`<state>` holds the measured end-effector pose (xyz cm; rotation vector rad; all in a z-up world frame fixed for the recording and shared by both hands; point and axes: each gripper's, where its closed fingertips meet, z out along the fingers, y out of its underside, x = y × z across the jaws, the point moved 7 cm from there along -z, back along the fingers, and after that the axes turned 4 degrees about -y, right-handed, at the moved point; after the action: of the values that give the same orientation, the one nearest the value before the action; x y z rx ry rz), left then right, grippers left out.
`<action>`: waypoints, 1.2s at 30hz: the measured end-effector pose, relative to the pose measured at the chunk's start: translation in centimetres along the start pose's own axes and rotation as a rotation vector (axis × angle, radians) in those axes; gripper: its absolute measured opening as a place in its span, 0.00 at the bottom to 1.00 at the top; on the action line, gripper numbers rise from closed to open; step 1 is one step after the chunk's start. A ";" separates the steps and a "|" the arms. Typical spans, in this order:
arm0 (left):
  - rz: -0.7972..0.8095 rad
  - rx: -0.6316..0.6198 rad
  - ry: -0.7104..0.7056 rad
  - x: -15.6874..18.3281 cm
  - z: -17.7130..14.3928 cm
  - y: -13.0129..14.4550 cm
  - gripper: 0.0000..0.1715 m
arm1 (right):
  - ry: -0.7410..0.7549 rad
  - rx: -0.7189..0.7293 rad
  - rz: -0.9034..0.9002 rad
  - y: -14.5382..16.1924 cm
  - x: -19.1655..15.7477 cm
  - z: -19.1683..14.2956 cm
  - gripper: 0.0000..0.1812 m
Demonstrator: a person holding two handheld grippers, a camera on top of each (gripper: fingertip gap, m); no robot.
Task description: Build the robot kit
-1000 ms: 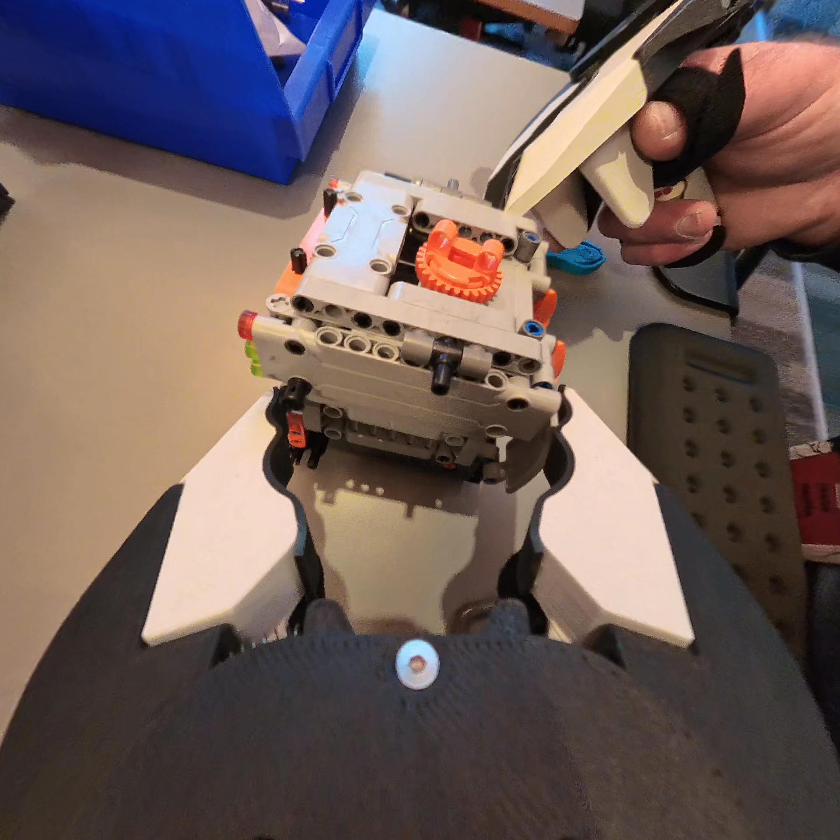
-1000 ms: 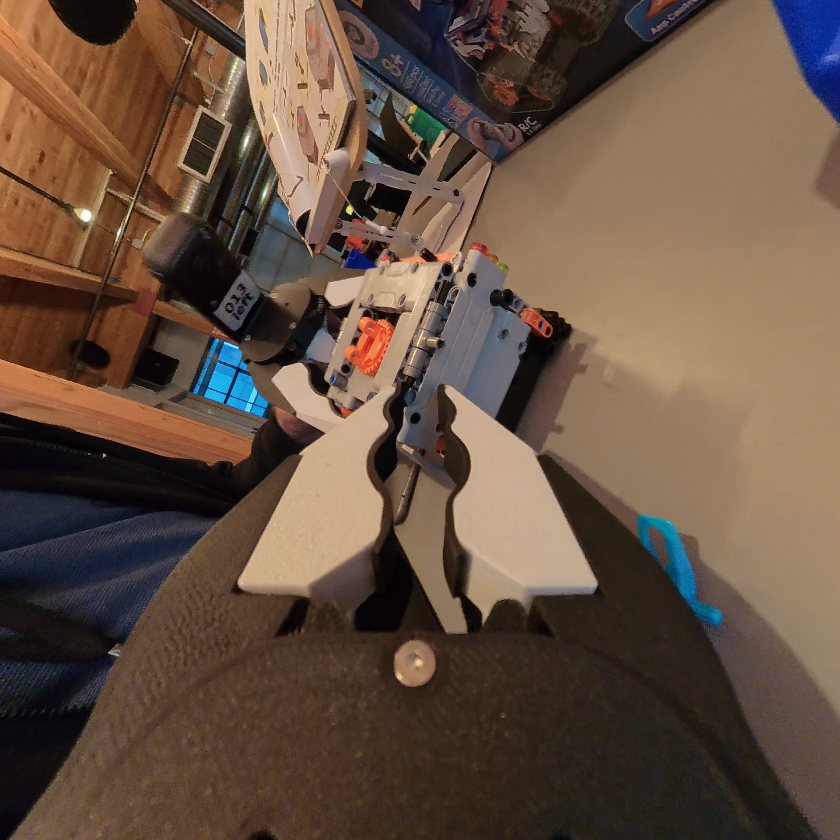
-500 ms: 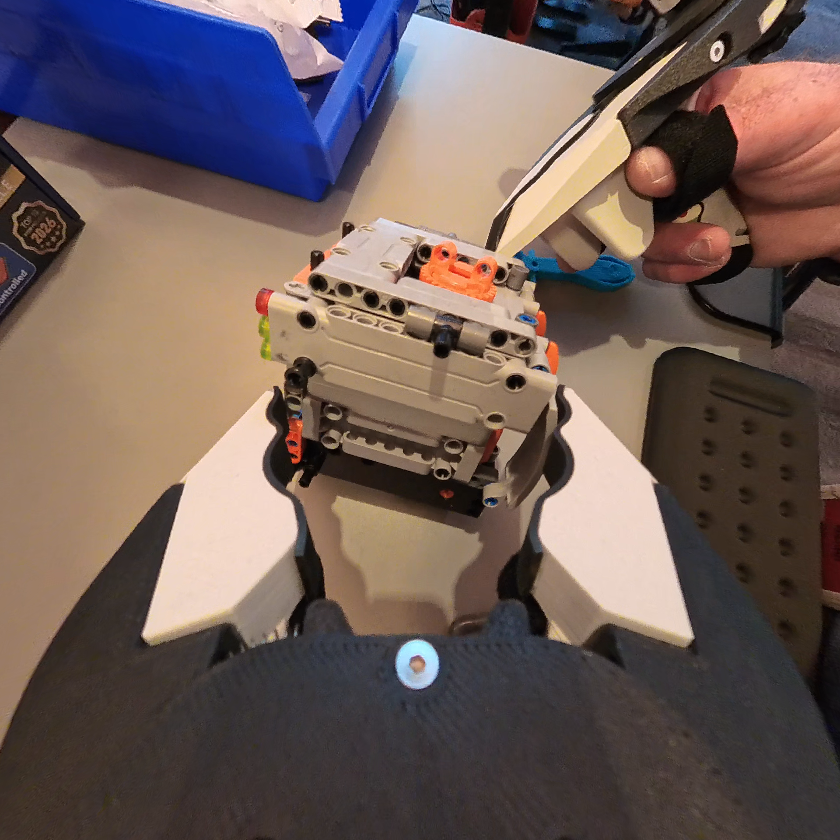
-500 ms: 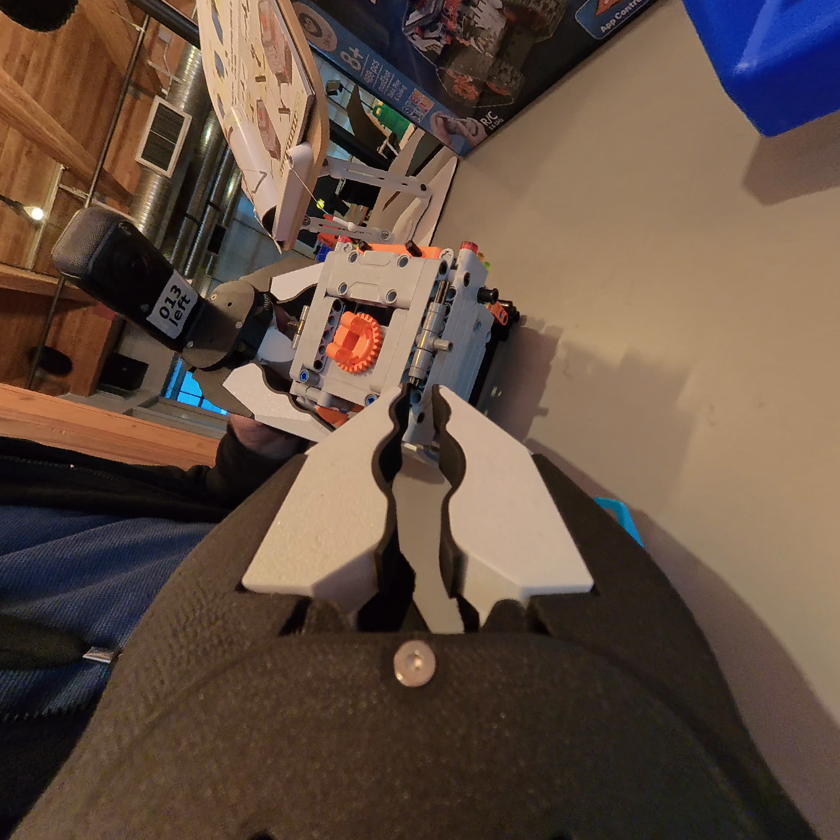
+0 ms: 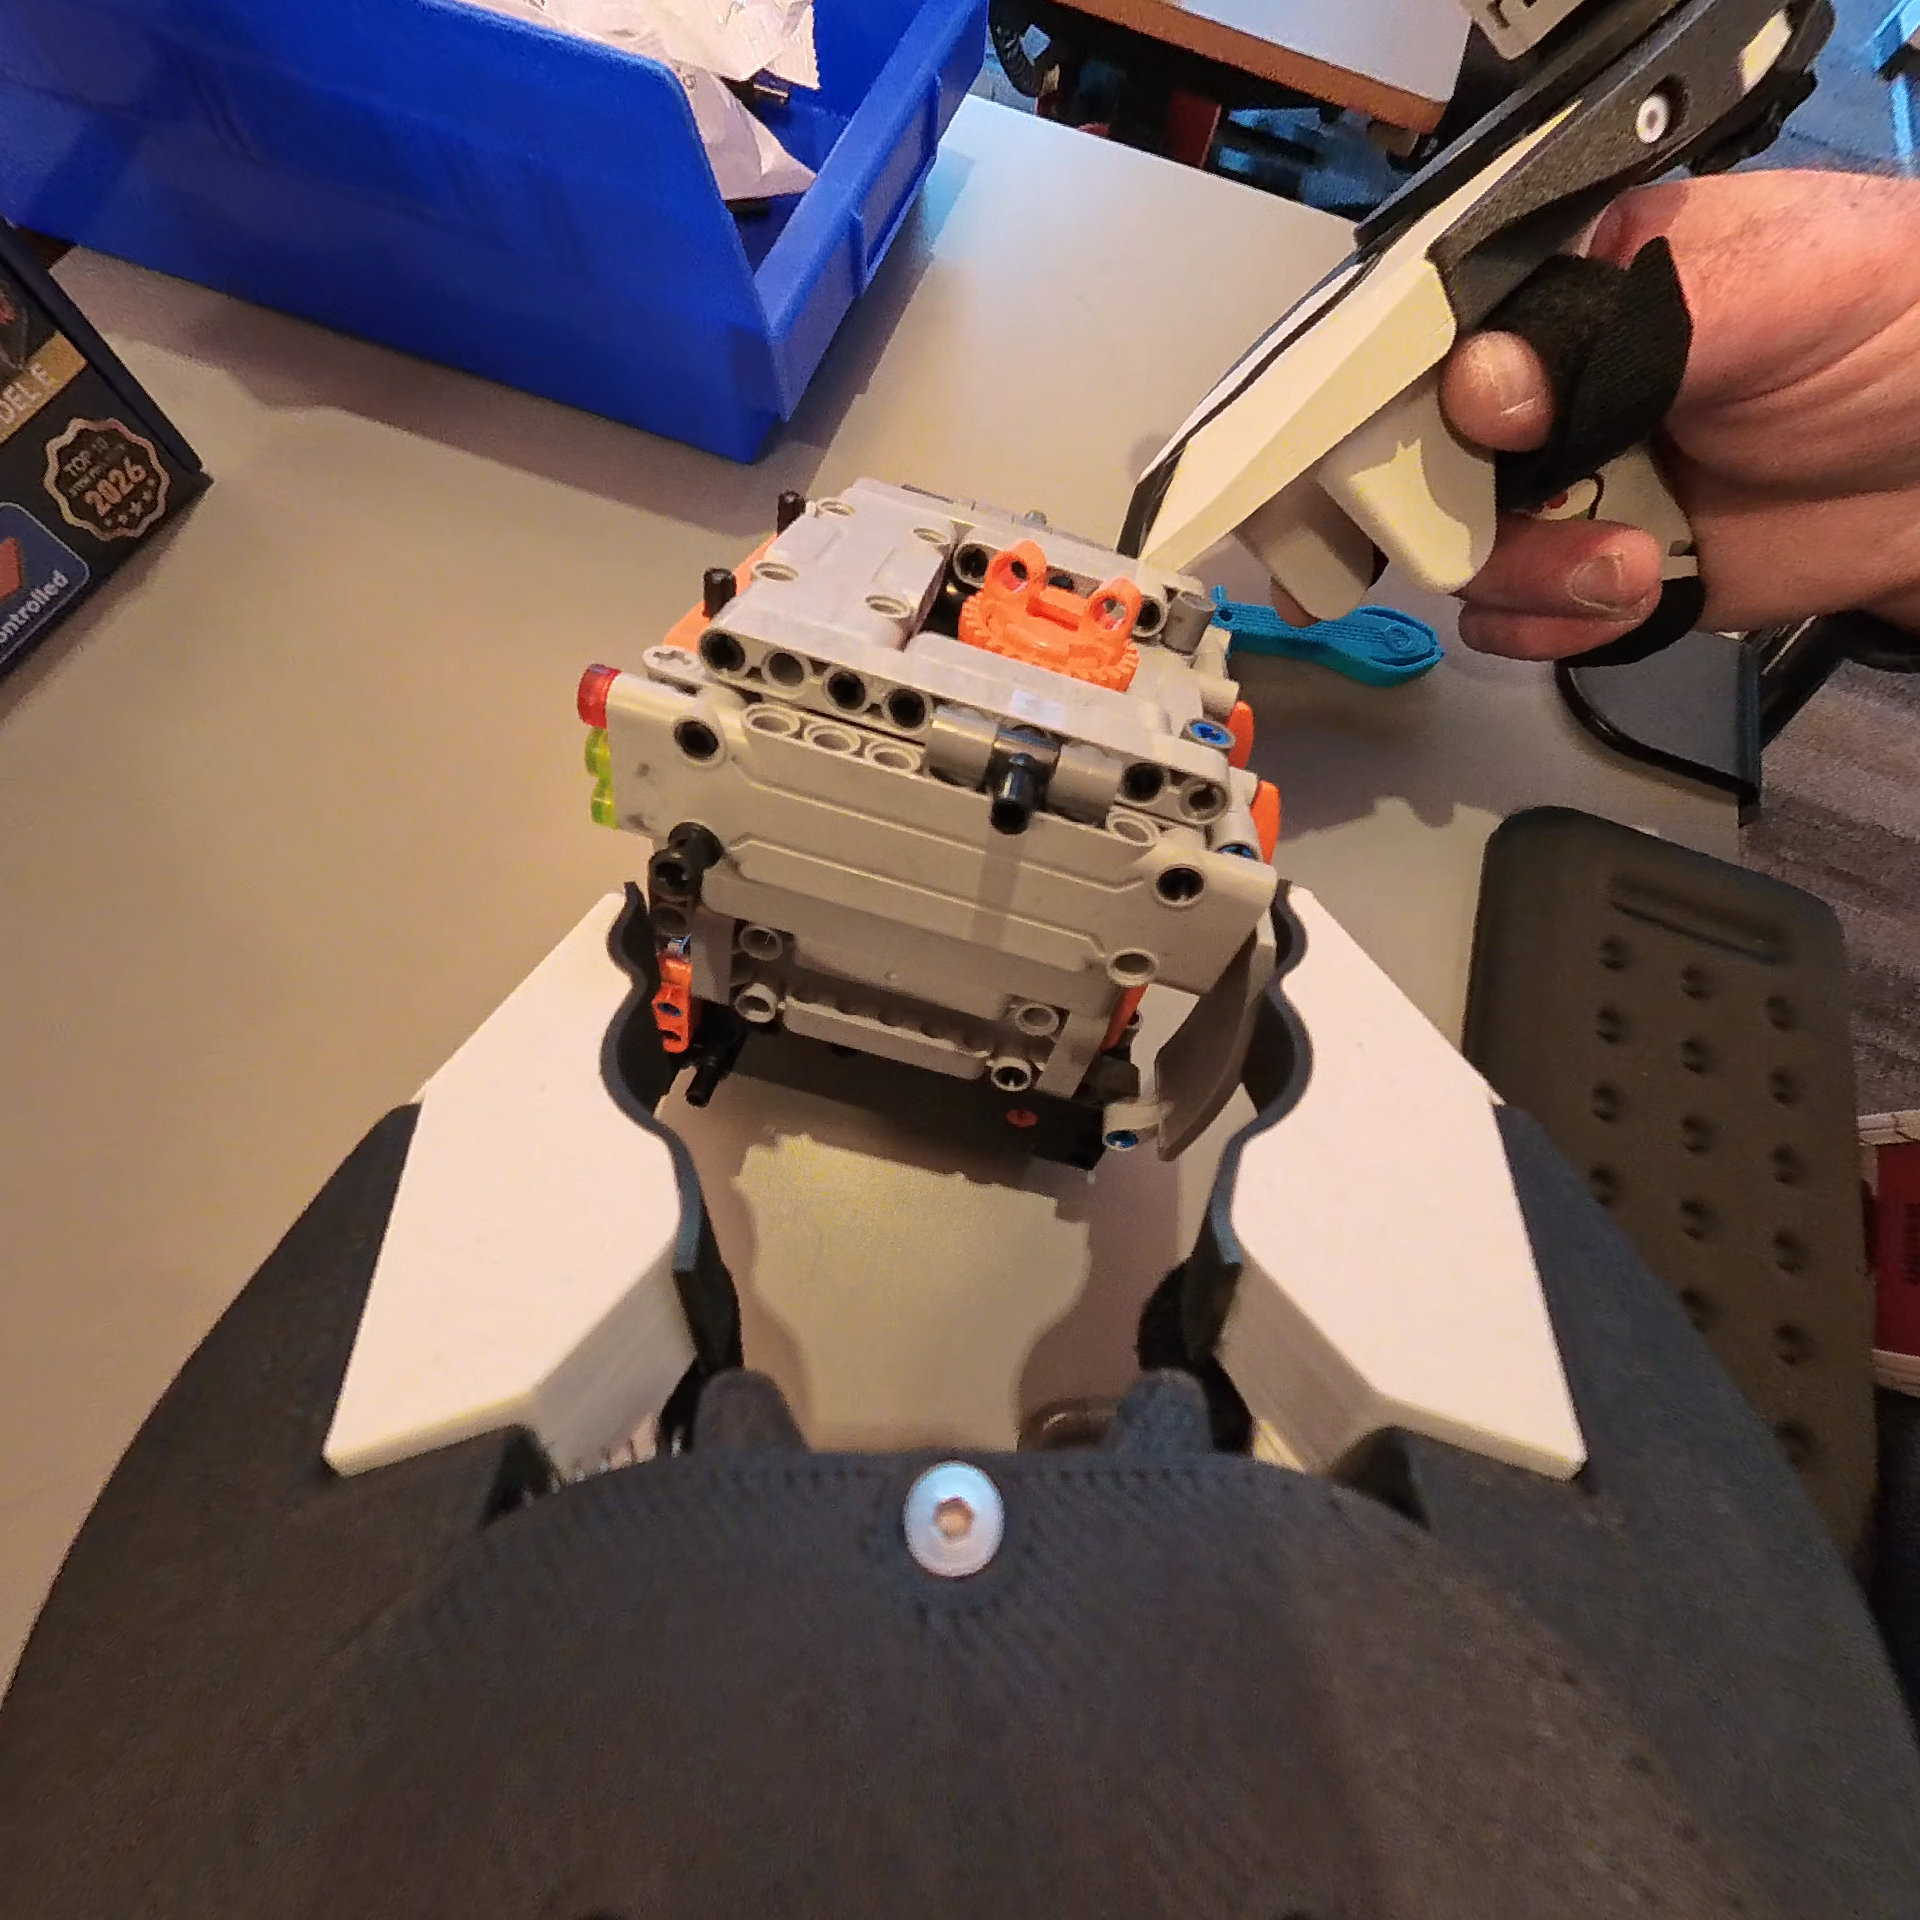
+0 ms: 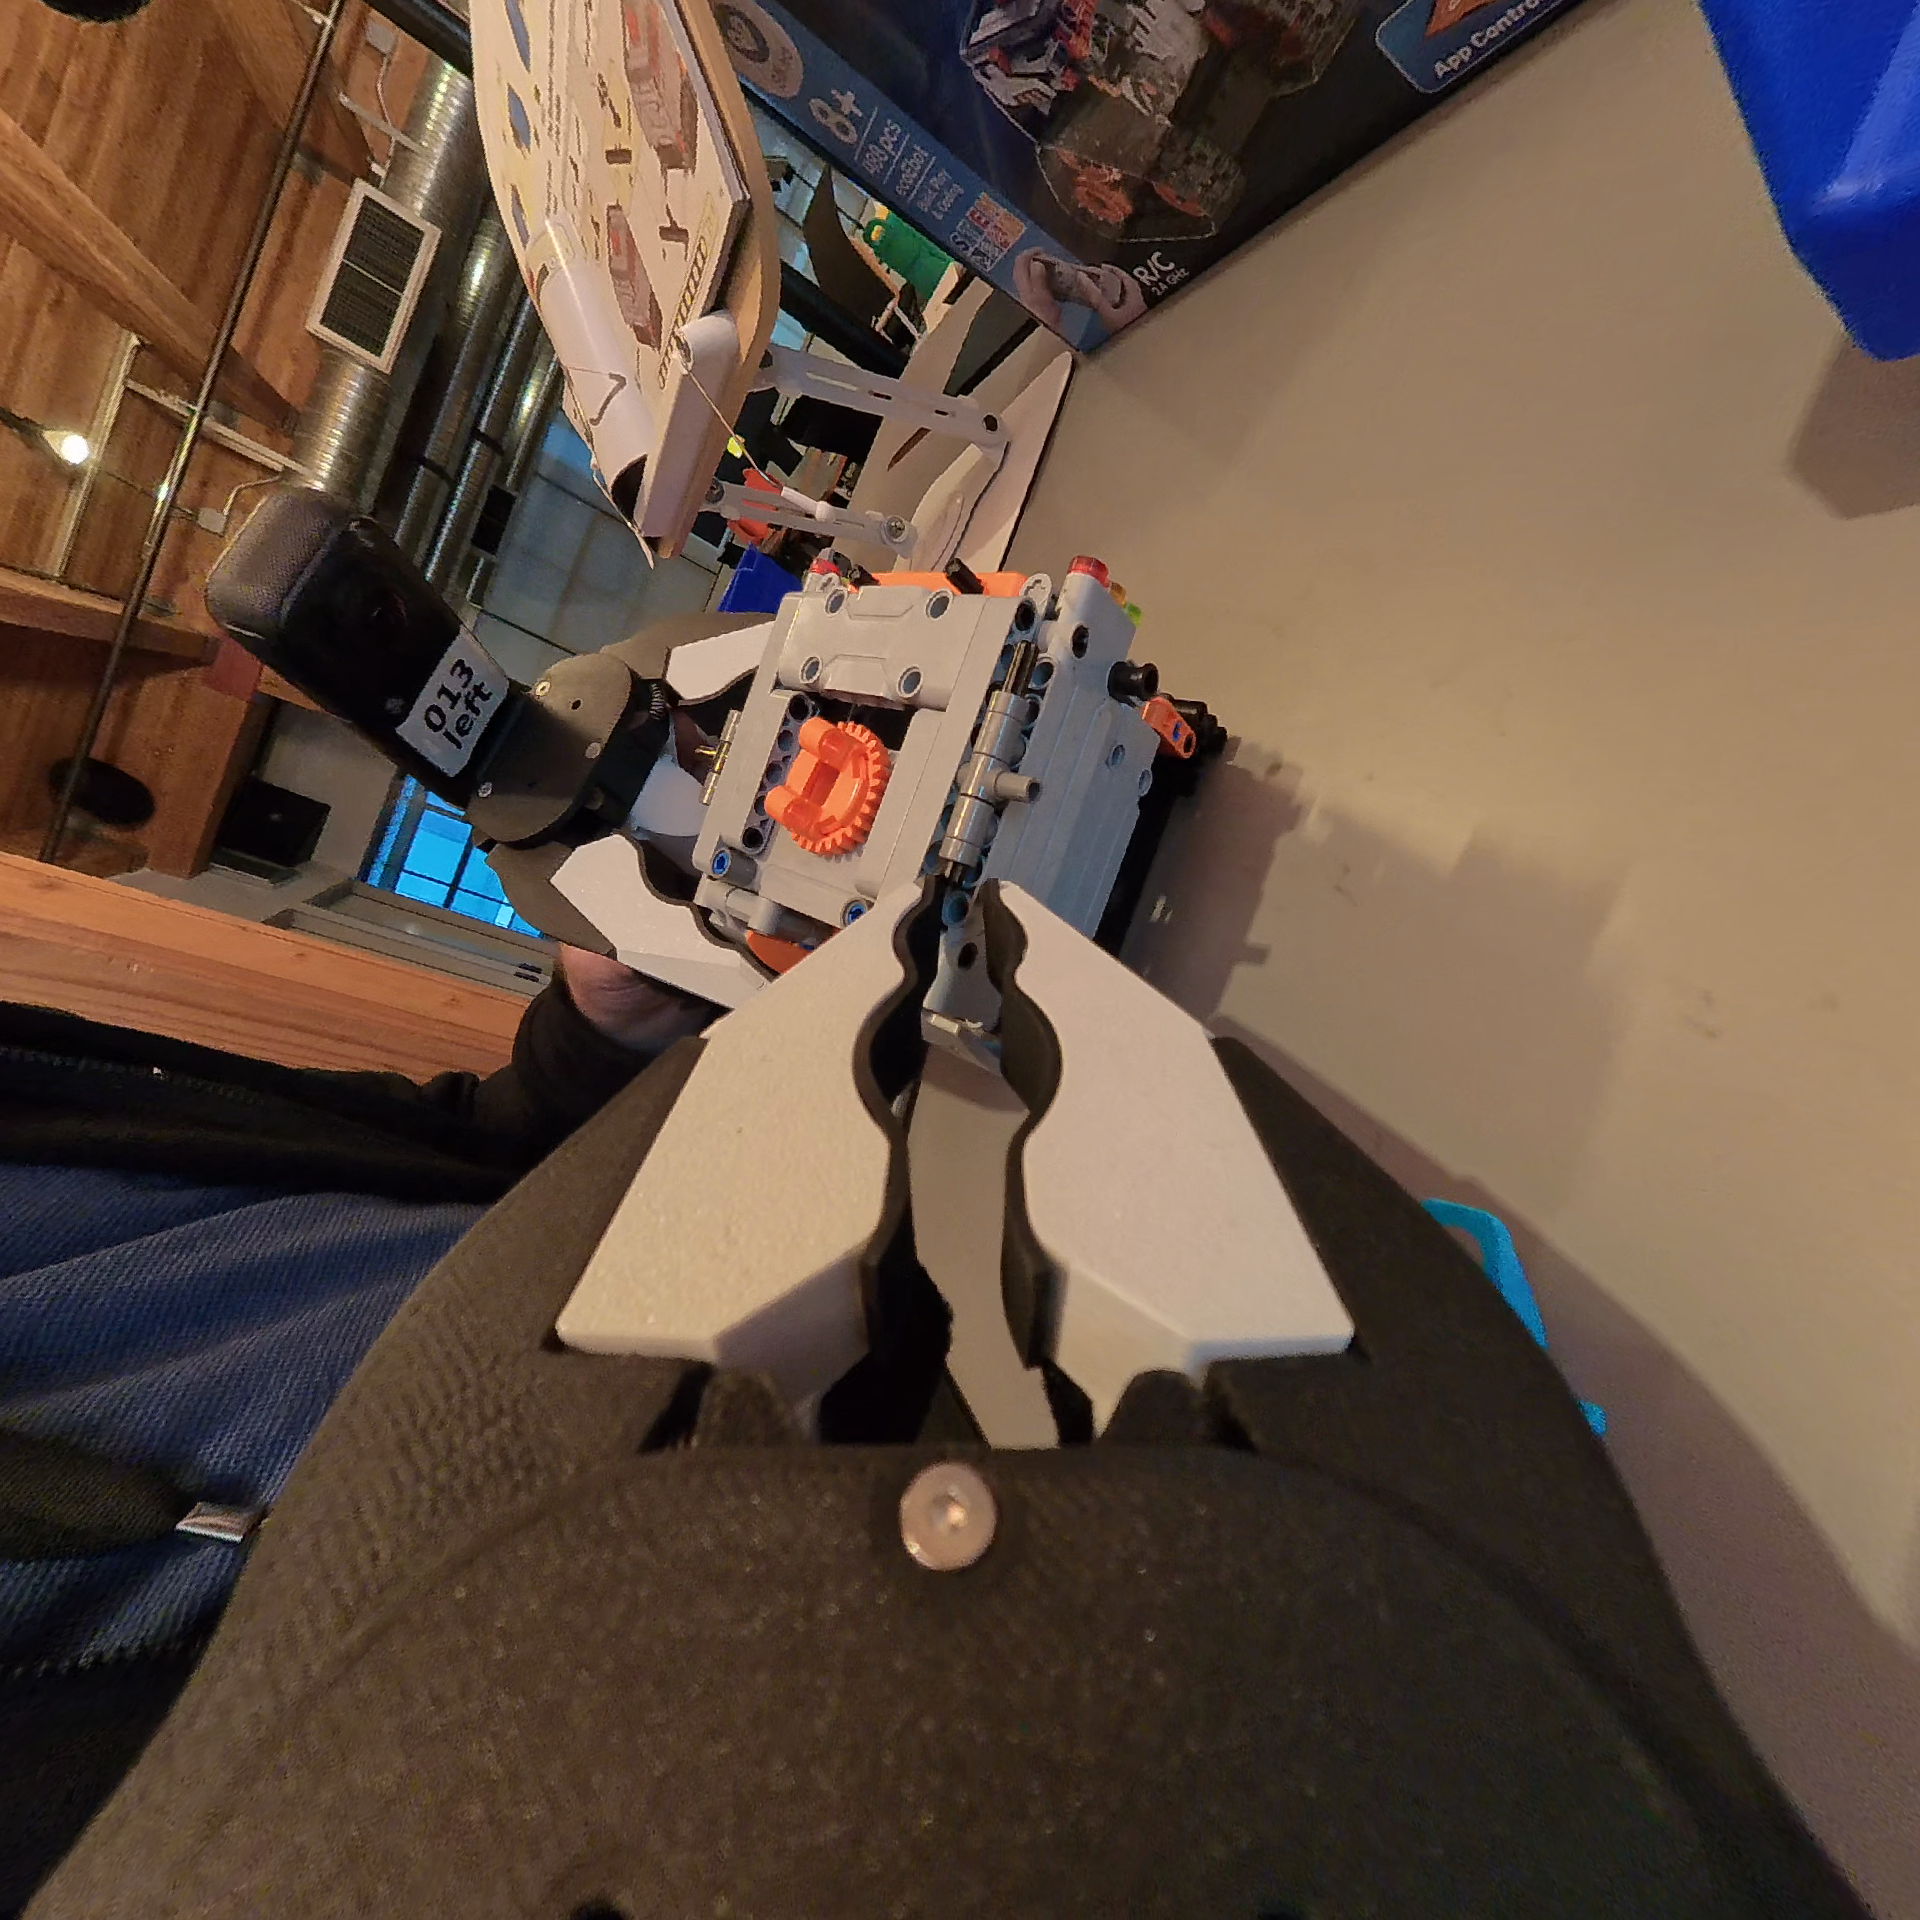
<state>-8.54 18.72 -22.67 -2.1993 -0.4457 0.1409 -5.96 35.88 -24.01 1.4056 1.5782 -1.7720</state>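
A grey technic-brick model (image 5: 935,831) with an orange gear (image 5: 1044,623) on top, a black base and red and green studs on its left stands on the table (image 5: 260,831). My left gripper (image 5: 956,935) is shut on the model's lower sides. My right gripper (image 6: 956,904), held by a hand (image 5: 1766,416), is nearly closed, with a thin grey edge at the model's corner (image 6: 961,966) between its fingertips. In the left wrist view its tip (image 5: 1158,540) touches the model's far right top corner. The gear faces the right wrist view (image 6: 826,774).
A blue bin (image 5: 520,208) holding plastic bags stands at the back left. A light-blue tool (image 5: 1340,639) lies behind the model. A dark perforated pad (image 5: 1662,1091) is on the right, a printed box (image 5: 62,488) on the left. An open booklet on a stand (image 6: 623,208) stands beyond.
The left view has pulled back, so more of the blue bin shows. The model has tilted, and its gear face has turned more toward the right wrist view. Both grippers stay on it.
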 end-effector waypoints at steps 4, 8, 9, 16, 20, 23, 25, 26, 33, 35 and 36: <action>-0.007 0.018 0.021 -0.3 -0.1 0.4 0.66 | -0.002 0.000 -0.015 0.0 -0.5 0.4 0.03; -0.017 0.037 0.073 -0.8 -0.3 1.5 0.66 | -0.019 -0.018 -0.033 0.2 -1.3 1.2 0.04; -0.022 0.036 0.087 -1.0 -0.3 1.9 0.66 | -0.019 -0.030 -0.037 0.4 -1.4 1.5 0.04; -0.046 0.057 0.177 -2.1 -1.2 3.8 0.65 | -0.033 -0.089 -0.069 1.3 -2.8 3.1 0.06; -0.057 0.044 0.163 -3.0 -2.4 4.3 0.66 | -0.071 -0.130 -0.078 2.2 -3.4 3.8 0.09; -0.099 0.061 0.152 -3.4 -3.5 4.8 0.64 | -0.087 -0.132 -0.075 2.7 -3.6 3.9 0.10; -0.114 0.068 0.158 -3.1 -4.3 5.0 0.64 | -0.086 -0.127 -0.078 2.9 -3.5 3.7 0.10; -0.112 0.065 0.148 -2.9 -4.5 5.1 0.62 | -0.078 -0.126 -0.089 3.0 -3.5 3.6 0.11; -0.150 0.082 0.076 -1.2 -5.3 5.3 0.54 | -0.033 -0.142 -0.179 3.2 -3.4 3.4 0.12; -0.151 0.069 0.071 -0.5 -5.1 5.3 0.51 | -0.046 -0.154 -0.191 3.4 -3.6 3.8 0.12; -0.131 0.039 0.092 -0.2 -4.9 5.6 0.50 | -0.054 -0.155 -0.194 3.5 -3.8 4.0 0.12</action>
<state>-5.95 11.90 -24.00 -2.1219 -0.5289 -0.0217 -3.21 30.00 -23.18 1.1579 1.8331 -1.7332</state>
